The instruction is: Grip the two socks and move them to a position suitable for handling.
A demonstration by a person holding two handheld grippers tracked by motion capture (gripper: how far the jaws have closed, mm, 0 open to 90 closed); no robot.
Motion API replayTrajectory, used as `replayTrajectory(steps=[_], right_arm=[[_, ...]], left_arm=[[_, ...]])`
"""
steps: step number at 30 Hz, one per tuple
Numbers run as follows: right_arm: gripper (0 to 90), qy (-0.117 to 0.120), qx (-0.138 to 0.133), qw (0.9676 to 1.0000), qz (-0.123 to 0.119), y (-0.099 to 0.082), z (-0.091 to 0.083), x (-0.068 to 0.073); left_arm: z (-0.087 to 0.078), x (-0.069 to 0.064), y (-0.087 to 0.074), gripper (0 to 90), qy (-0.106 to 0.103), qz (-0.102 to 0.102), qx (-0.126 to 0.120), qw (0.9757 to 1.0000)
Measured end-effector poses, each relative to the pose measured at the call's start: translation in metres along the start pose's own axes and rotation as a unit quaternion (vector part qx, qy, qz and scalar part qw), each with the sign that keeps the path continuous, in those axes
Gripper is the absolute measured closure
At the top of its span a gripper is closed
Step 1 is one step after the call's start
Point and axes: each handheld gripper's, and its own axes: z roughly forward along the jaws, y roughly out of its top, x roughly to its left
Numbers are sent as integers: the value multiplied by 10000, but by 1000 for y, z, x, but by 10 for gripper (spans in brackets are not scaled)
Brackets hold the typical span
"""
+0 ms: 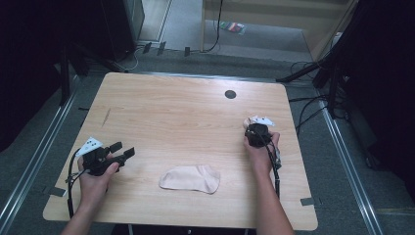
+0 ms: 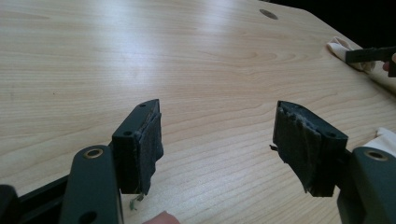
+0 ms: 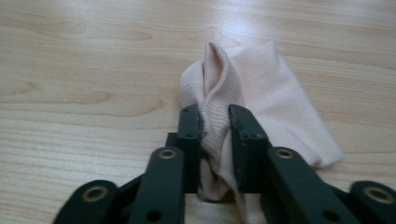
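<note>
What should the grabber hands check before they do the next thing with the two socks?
1. Right gripper pinching its sock: ok, the fabric is bunched between both jaws.
2. Pinch takes in both layers of that sock: cannot tell, the fold hides the underside.
3. Left gripper free: ok, jaws stand apart with bare table between them.
4. Second sock easy to reach: ok, it lies flat near the front edge, between the two hands.
5. Cables out of the way: ok, the right gripper's cable trails back along the forearm, away from both socks.
</note>
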Motion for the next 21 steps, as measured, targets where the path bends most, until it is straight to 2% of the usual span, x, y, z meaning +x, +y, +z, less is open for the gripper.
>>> replayTrajectory(steps=[2,3,6,8,10,12,13,14,17,18,19,20,21], right_arm=[[790,34,-7,10000,82,1,0,-2],[807,53,56,9998,209,3,0,-4],[813,-70,49,9998,151,7,-3,-4],[814,-46,-87,9998,161,12,-11,-2],[815,35,-303,9995,130,21,-27,6],[814,78,-351,9993,114,24,-33,10],[815,200,-465,9986,155,29,-45,19],[815,200,-465,9986,155,29,-45,19],[815,457,-545,9972,219,34,-61,37],[814,559,-581,9966,163,35,-66,46],[813,717,-573,9957,94,34,-73,64],[813,717,-573,9957,94,34,-73,64],[813,780,-556,9954,69,34,-74,71]], left_arm=[[1,0,-2,336,-8,-17,18,10000],[4,0,-3,337,-27,-47,78,10000],[5,0,-4,338,-43,-39,129,9999],[6,-1,-4,337,-32,-29,130,9999],[7,-1,-4,336,-29,-27,121,9999],[6,-1,-4,335,-24,-23,129,9999],[6,-1,-5,335,-22,-8,140,9999],[6,-1,-5,335,-22,-8,140,9999],[8,-2,-5,335,-5,26,145,9999],[8,-2,-5,335,1,27,138,9999],[8,-3,-5,335,2,48,161,9999],[8,-3,-5,335,2,48,161,9999],[8,-3,-5,335,0,55,160,9999]])
